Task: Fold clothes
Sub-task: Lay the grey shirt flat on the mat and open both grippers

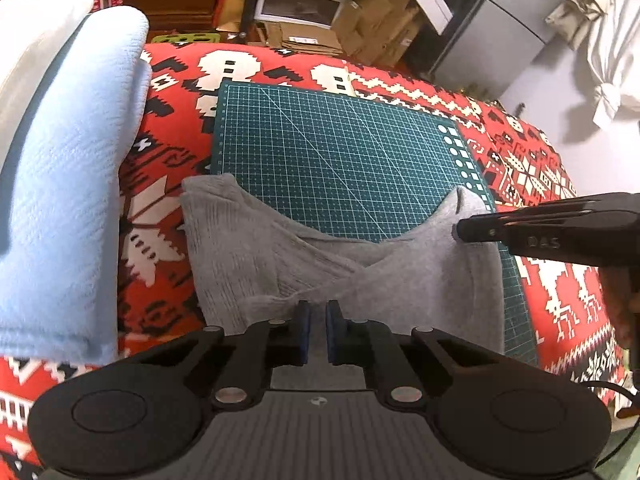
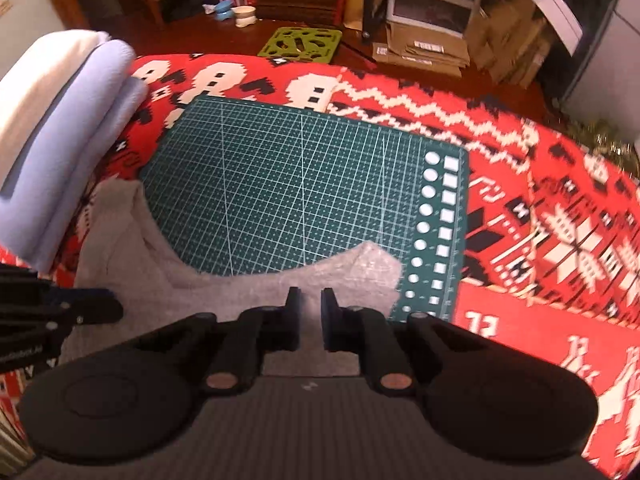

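A grey knit garment (image 1: pixel 256 248) lies rumpled over the near half of a green cutting mat (image 1: pixel 340 152). Its two far corners stand up and the edge between them sags. My left gripper (image 1: pixel 316 322) sits low on the garment's near edge, jaws almost together with grey cloth between the blue pads. My right gripper (image 1: pixel 456 234) comes in from the right at the garment's right corner. In the right wrist view, the right gripper (image 2: pixel 310 312) is narrowly closed over the grey garment (image 2: pixel 140 264). The left gripper (image 2: pixel 118 310) shows at the left edge.
A red, white and black patterned blanket (image 1: pixel 540 280) covers the surface under the mat (image 2: pixel 300 184). A stack of folded light blue and white towels (image 1: pixel 72 160) stands to the left. Cardboard boxes (image 2: pixel 420 52), shelves and a green tray (image 2: pixel 300 44) lie on the floor beyond.
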